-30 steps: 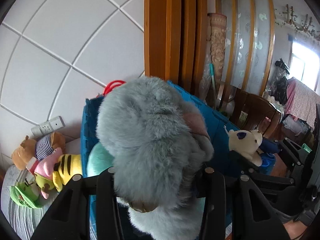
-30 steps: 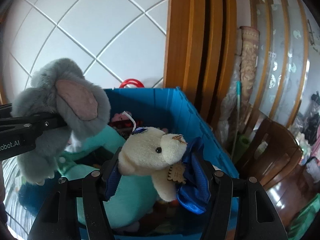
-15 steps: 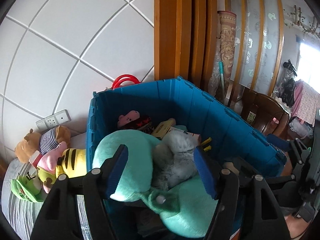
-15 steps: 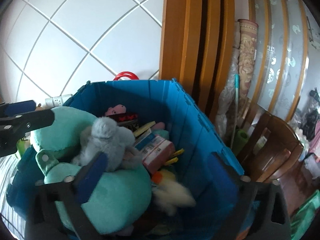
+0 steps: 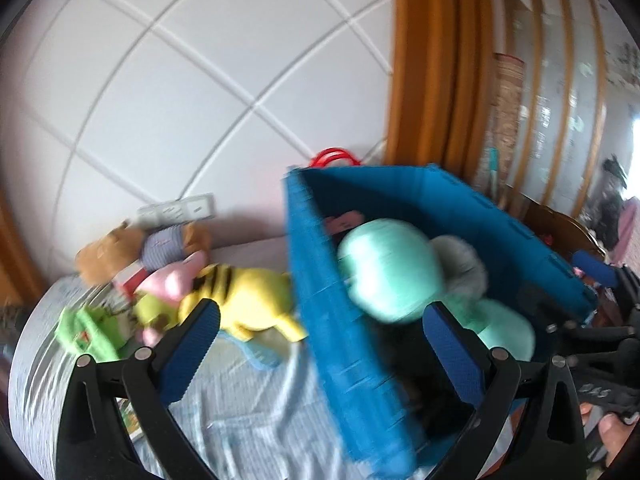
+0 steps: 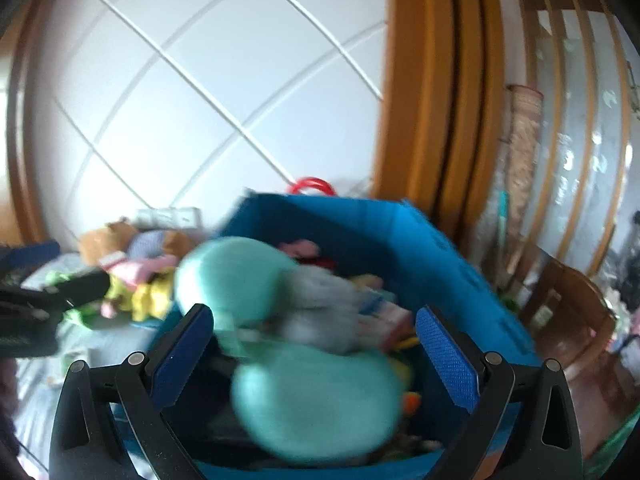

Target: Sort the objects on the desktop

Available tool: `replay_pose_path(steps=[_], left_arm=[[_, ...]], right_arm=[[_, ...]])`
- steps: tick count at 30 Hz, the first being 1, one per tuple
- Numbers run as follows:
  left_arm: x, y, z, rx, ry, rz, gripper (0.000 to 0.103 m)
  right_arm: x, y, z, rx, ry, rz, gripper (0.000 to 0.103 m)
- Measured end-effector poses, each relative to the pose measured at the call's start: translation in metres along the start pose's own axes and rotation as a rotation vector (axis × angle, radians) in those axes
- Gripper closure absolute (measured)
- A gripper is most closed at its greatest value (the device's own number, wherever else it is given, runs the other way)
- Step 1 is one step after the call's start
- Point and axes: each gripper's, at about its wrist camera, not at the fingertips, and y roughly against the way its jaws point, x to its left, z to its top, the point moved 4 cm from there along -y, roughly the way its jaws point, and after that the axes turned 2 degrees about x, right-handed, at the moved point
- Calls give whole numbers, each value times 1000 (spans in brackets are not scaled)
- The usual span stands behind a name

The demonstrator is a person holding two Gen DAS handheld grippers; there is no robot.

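Toys: the grey plush (image 6: 320, 304) lies in the blue bin (image 5: 344, 340) on a mint one (both blurred). Left gripper (image 5: 320, 340), jaws just opened wide, and right gripper (image 6: 316, 340), also spread, hold nothing.

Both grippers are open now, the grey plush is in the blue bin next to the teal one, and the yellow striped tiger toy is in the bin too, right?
Not quite. The yellow striped tiger toy lies outside the blue bin, on the bed with the other plush toys, as the left wrist view shows. The rest holds: left gripper and right gripper stand open and empty, and the grey plush sits in the bin beside the teal plush.
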Motion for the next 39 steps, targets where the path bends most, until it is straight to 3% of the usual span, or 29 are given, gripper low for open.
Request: replay_pose_path(steps=[4,10,17,25,39], left_arm=[[62,20,-32,20,45,74,0],[151,46,-84,79,52,163,0],[218,76,-122,106,72,196,0],[242,100,-141,110,105,211,0],[228,106,-146,124,117,195,0]], right_arm=[[63,14,-9,-5,22,78,0],[148,24,-37,33,17,129,0],[218,46,-67,76,26,92,0],[237,63,-69,75,41,70,0],[229,71,-78,87,38,85,0]])
